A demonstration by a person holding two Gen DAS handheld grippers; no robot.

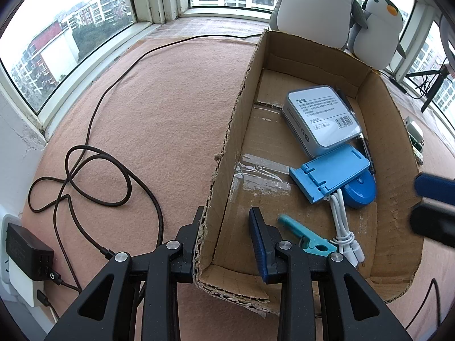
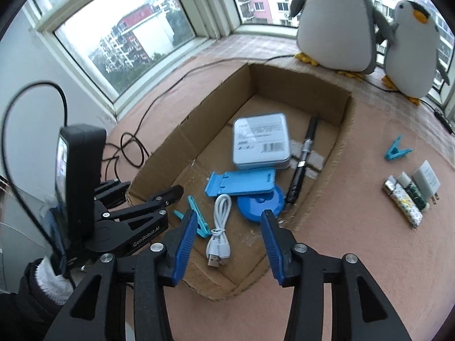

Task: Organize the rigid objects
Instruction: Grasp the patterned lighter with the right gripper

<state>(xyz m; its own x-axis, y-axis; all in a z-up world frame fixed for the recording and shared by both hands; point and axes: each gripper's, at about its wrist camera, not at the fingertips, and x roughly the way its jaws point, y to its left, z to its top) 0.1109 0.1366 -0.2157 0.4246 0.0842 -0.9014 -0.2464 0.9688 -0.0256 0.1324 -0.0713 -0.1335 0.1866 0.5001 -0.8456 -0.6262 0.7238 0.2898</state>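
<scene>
Inside the corrugated cardboard box (image 2: pixel 318 170): smooth metal tin (image 2: pixel 261 145), coiled white cable (image 2: pixel 219 227). Left hand-held gripper (image 1: pixel 227 238) pinches the box's ragged wall; right hand-held gripper (image 2: pixel 227 227) hangs parted, empty, tilted down.

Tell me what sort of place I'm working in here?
Probably a flat's bay-window ledge, high up: wraparound windows look onto apartment blocks, two plush penguins stand on the pink mat, and a cardboard box holds small household items.
</scene>
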